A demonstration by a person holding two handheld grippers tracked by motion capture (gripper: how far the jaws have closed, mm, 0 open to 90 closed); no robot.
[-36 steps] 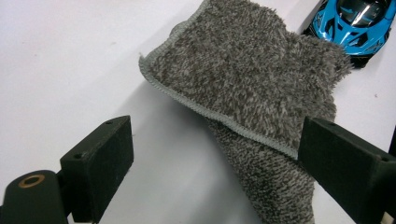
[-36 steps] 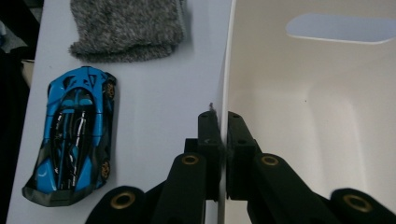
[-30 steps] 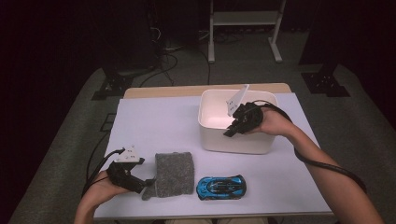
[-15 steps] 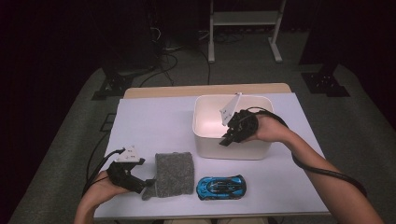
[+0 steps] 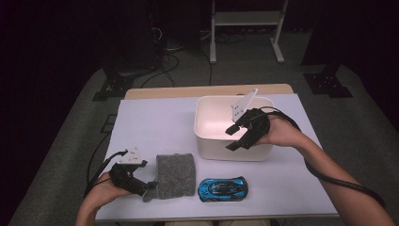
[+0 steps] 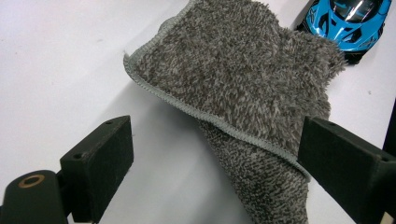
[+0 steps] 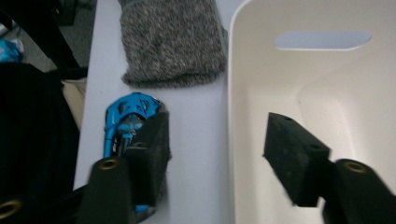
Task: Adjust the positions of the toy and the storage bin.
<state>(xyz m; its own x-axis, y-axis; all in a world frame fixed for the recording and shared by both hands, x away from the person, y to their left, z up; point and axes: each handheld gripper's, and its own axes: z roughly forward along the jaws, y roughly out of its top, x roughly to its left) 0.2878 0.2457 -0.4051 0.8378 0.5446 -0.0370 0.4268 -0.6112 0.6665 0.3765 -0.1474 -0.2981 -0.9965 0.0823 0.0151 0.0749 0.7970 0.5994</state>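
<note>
A white bin (image 5: 207, 101) stands on the table, right of centre. My right gripper (image 5: 232, 138) hangs over the bin's near wall. Its jaws have just been opening: in the right gripper view (image 7: 217, 140) they straddle the bin wall (image 7: 243, 88) without touching it. A grey cloth (image 5: 175, 174) lies at the near left. My left gripper (image 5: 149, 187) is at the cloth's near left corner. In the left gripper view (image 6: 224, 163) the jaws stand wide apart around a fold of the cloth (image 6: 243, 79), not pressing on it. A blue toy car (image 5: 222, 188) sits right of the cloth.
The pale table top (image 5: 155, 127) ends close behind the bin and just in front of the car. The car (image 7: 126, 116) lies under my right gripper's left jaw. Dark floor, cables and a metal stand (image 5: 244, 19) lie beyond the table.
The bin slid a little left and nearer. My right gripper moved from the bin's far right rim to its near wall, and its jaws went from shut to open. The left hand stayed put.
</note>
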